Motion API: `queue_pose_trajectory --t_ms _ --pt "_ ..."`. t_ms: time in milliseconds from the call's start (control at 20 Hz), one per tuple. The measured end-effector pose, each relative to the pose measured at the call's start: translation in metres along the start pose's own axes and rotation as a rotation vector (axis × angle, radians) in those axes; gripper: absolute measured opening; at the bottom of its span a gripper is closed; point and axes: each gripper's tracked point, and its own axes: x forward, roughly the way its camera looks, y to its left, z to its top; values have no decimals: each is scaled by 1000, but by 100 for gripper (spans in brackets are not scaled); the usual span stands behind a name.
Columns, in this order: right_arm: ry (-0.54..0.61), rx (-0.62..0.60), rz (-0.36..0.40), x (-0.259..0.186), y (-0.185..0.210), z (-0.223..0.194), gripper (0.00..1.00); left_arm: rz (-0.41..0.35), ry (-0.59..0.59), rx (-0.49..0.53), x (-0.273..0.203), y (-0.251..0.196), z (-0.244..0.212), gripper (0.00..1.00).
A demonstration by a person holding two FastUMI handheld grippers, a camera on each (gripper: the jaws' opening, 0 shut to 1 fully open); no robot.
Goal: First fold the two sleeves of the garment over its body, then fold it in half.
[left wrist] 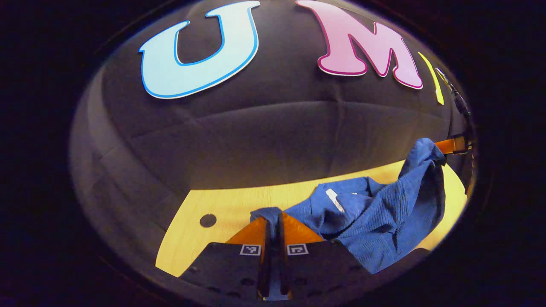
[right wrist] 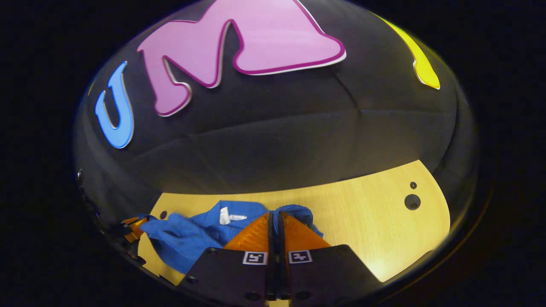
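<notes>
A blue ribbed garment (left wrist: 375, 213) with a white neck label (left wrist: 335, 199) is held up between both grippers and sags onto the wooden table (left wrist: 230, 204). In the left gripper view my left gripper (left wrist: 273, 217) is shut on one edge of the cloth, which pokes out past the fingertips. The right gripper (left wrist: 454, 146) pinches the far raised corner at the right. In the right gripper view my right gripper (right wrist: 275, 215) is shut on the garment (right wrist: 192, 234), with the label (right wrist: 224, 215) just to its left. The left gripper (right wrist: 132, 226) shows at the far left end of the cloth.
The light wooden table (right wrist: 367, 213) runs back to the black cloth wall. A round hole (left wrist: 207, 220) lies in the tabletop left of my left gripper. Another larger hole (right wrist: 412, 201) with a small one above it lies toward the table's right end.
</notes>
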Motion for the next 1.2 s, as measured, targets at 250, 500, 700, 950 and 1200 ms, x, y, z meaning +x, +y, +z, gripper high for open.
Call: queue_pose_trajectory --t_ms 250,500,700,950,1200 --pt "35 49 -49 33 -28 -22 89 -22 139 -18 30 -15 -46 85" --pt "-3 -27 -61 -3 -28 -35 98 -29 66 -115 -18 -25 -28 88" --pt "6 -42 -45 -48 -12 -54 98 -42 -4 -186 -74 -26 -9 87" --pt "-10 -97 -57 -122 4 -70 99 -65 -129 -204 -159 -23 21 87" --pt "-125 -89 -25 -221 44 -69 98 -95 -303 -222 -267 -14 46 87"
